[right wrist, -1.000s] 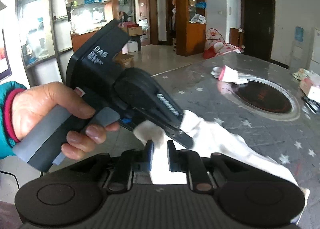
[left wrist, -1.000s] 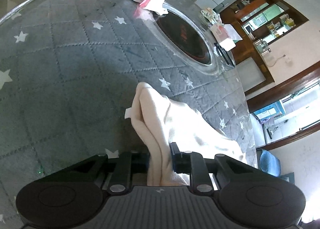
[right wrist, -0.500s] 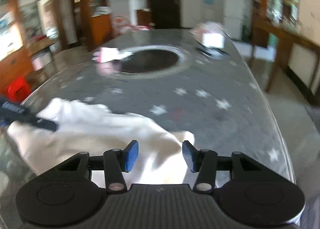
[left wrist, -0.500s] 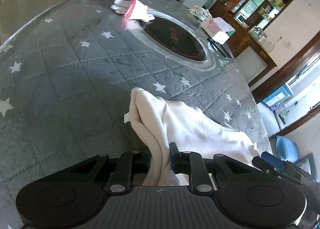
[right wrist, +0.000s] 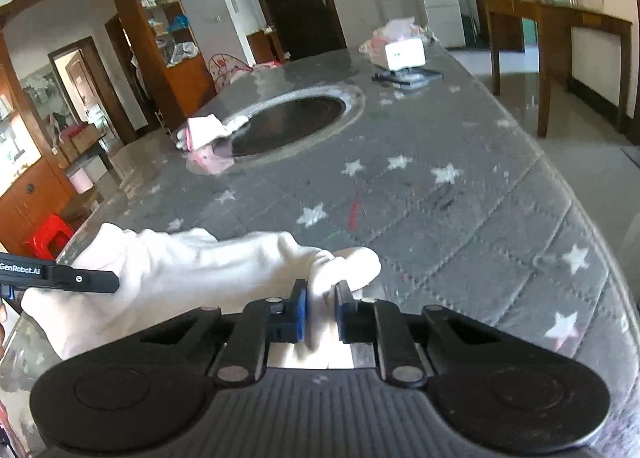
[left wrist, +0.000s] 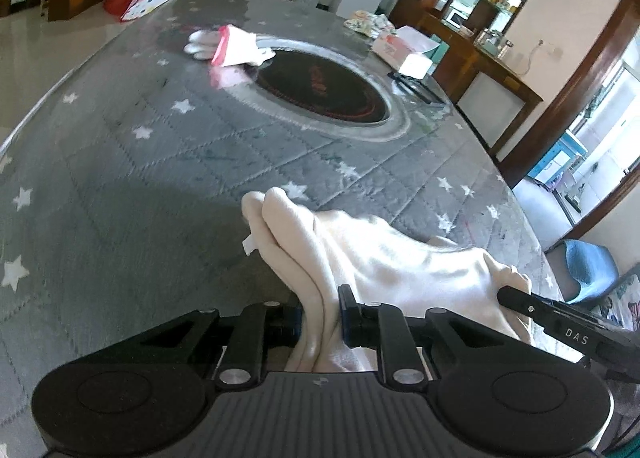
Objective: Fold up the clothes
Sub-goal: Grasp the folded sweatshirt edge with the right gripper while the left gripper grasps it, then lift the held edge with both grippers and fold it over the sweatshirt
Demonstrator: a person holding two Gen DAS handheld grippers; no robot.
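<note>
The right gripper (right wrist: pixel 321 308) has just closed its jaws on one end of the cream garment (left wrist: pixel 384 258); the left gripper (left wrist: pixel 320 314) clamps the other end. The cloth sags between them over the grey star-quilted table (left wrist: pixel 160 186).

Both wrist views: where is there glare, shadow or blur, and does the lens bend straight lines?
Left wrist view: the glossy table mirrors window light near the dark round inset; a broad shadow lies before the cream garment; the table edge bows, a fisheye effect. Right wrist view: the garment is overexposed, nearly featureless; the far white box looks soft.
</note>
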